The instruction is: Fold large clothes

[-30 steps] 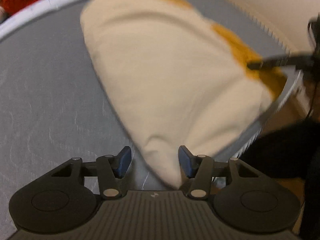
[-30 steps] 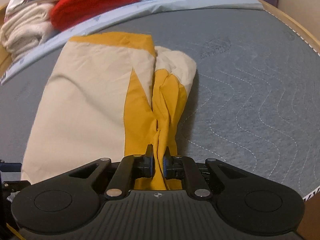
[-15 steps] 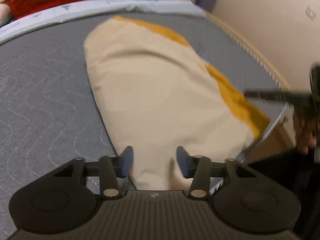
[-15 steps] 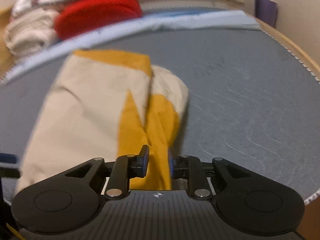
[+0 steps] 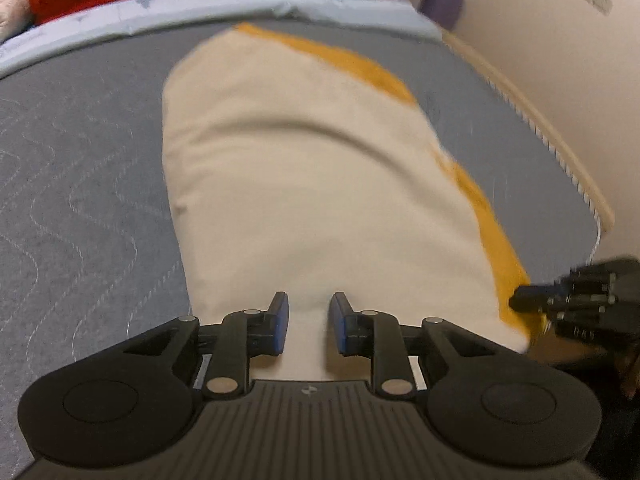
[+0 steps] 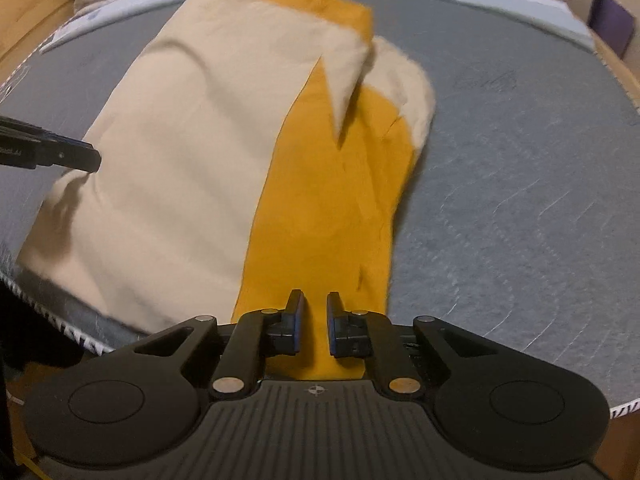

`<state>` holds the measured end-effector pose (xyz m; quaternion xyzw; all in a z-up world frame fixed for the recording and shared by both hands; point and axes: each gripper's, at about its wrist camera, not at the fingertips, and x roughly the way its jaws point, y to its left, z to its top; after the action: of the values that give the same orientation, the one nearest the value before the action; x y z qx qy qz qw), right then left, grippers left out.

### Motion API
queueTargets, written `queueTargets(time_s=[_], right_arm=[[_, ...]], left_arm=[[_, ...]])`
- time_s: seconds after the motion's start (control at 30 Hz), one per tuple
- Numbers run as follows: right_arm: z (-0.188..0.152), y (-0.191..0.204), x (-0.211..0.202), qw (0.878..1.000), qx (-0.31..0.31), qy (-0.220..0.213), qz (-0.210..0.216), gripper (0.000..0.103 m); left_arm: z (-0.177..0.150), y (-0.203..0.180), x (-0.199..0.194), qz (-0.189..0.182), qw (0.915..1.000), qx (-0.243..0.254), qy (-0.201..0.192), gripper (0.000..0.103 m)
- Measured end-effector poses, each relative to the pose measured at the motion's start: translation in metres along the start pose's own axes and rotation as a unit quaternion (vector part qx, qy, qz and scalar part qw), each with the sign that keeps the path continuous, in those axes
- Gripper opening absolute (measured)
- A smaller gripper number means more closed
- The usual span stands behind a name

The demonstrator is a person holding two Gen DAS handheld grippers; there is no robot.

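Left gripper (image 5: 307, 322) jaws closing, gap remains over cream garment (image 5: 304, 184); right gripper (image 6: 313, 326) jaws narrowing, apart around its yellow panel (image 6: 332, 208), on mattress (image 6: 520, 200)

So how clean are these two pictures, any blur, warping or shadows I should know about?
Left wrist view: the cream and mustard garment is smeared by motion blur, while the left gripper stays sharp. Right wrist view: clearer, creases and soft shadows show on the cloth, with some blur at the far edge. Both views: fisheye bends the grey quilted mattress edge into a curve; lighting is warm and dim, no glare.

Cream-and-mustard garment (image 6: 192, 152) folded on mattress (image 6: 520, 200)
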<state>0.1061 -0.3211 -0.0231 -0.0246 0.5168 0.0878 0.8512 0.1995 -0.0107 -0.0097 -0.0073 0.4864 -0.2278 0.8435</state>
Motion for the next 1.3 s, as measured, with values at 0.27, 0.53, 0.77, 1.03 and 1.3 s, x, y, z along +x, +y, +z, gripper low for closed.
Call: queueTargets(time_s=[0.27, 0.53, 0.77, 1.03, 1.3], right_arm=[[0.050, -0.018, -0.008, 0.989, 0.079, -0.128, 0.010, 0.034], [0.106, -0.051, 0.053, 0.973, 0.185, -0.132, 0.037, 0.051], [0.142, -0.065, 0.109, 0.958, 0.252, -0.118, 0.069, 0.051], [0.162, -0.063, 0.135, 0.956, 0.263, -0.127, 0.036, 0.002], [0.168, -0.049, 0.150, 0.969, 0.228, -0.096, -0.023, 0.003]], left_arm=[[0.023, 0.006, 0.007, 0.015, 0.9989, -0.019, -0.041, 0.029], [0.061, 0.011, 0.037, 0.027, 0.9962, -0.010, -0.083, 0.033], [0.098, 0.007, 0.070, 0.040, 0.9935, -0.001, -0.106, 0.035], [0.132, 0.022, 0.104, 0.030, 0.9918, -0.020, -0.123, 0.036], [0.155, 0.055, 0.112, 0.010, 0.9883, -0.090, -0.122, 0.034]])
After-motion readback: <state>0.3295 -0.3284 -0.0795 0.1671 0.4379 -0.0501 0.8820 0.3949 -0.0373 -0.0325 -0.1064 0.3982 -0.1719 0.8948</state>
